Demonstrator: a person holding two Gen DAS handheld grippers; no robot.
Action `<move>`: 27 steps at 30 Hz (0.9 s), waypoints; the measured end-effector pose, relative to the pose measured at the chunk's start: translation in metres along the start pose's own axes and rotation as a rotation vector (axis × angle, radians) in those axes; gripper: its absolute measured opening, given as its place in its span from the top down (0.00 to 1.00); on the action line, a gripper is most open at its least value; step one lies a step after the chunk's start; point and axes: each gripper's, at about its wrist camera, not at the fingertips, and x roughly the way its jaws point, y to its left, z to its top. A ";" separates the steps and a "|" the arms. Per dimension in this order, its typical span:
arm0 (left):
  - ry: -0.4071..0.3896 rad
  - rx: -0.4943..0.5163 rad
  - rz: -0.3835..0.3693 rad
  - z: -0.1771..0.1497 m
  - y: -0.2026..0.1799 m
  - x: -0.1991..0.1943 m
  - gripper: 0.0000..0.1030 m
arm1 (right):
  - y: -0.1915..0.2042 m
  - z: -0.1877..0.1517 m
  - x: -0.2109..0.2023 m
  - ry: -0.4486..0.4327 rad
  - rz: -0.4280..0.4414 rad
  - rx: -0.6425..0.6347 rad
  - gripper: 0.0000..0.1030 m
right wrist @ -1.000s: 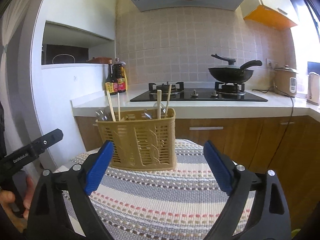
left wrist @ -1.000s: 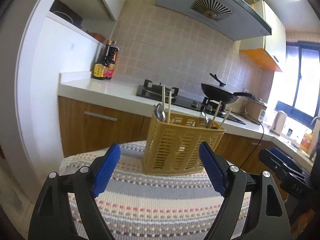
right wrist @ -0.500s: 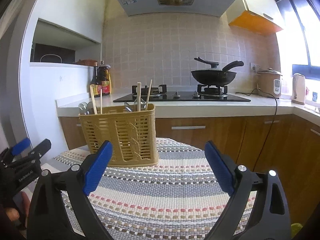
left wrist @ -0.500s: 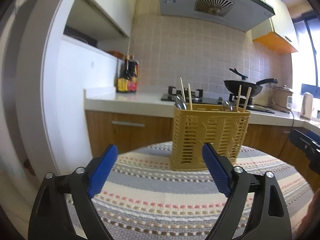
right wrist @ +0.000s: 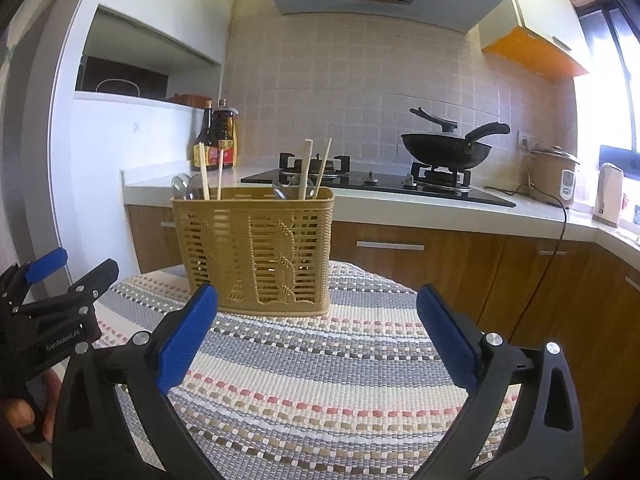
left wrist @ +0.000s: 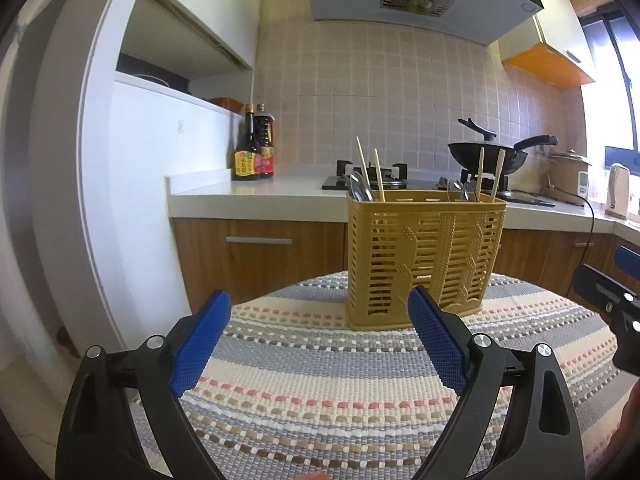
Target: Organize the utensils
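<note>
A yellow slotted utensil basket (left wrist: 424, 256) stands upright on a striped woven mat (left wrist: 340, 384); it also shows in the right wrist view (right wrist: 256, 252). Wooden chopsticks (left wrist: 366, 170) and metal spoons (left wrist: 358, 188) stick up from its left and right ends. In the right wrist view the chopsticks (right wrist: 310, 168) and spoons (right wrist: 186, 186) show too. My left gripper (left wrist: 318, 338) is open and empty, low over the mat in front of the basket. My right gripper (right wrist: 318, 334) is open and empty, also in front of the basket.
Behind the mat runs a white kitchen counter (left wrist: 256, 196) with two sauce bottles (left wrist: 254, 154), a gas hob (right wrist: 372, 184), a black wok (right wrist: 446, 148), a rice cooker (right wrist: 554, 172) and a kettle (right wrist: 608, 194). Wooden cabinets (left wrist: 256, 256) stand below.
Both grippers have drawn back and lowered slightly, so the basket sits further off. The left view has swung left to right, levelling out. Both jaws stay open.
</note>
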 end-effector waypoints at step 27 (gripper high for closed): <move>0.017 0.001 -0.004 -0.002 -0.002 0.002 0.07 | -0.004 -0.001 0.004 0.024 -0.009 0.017 0.08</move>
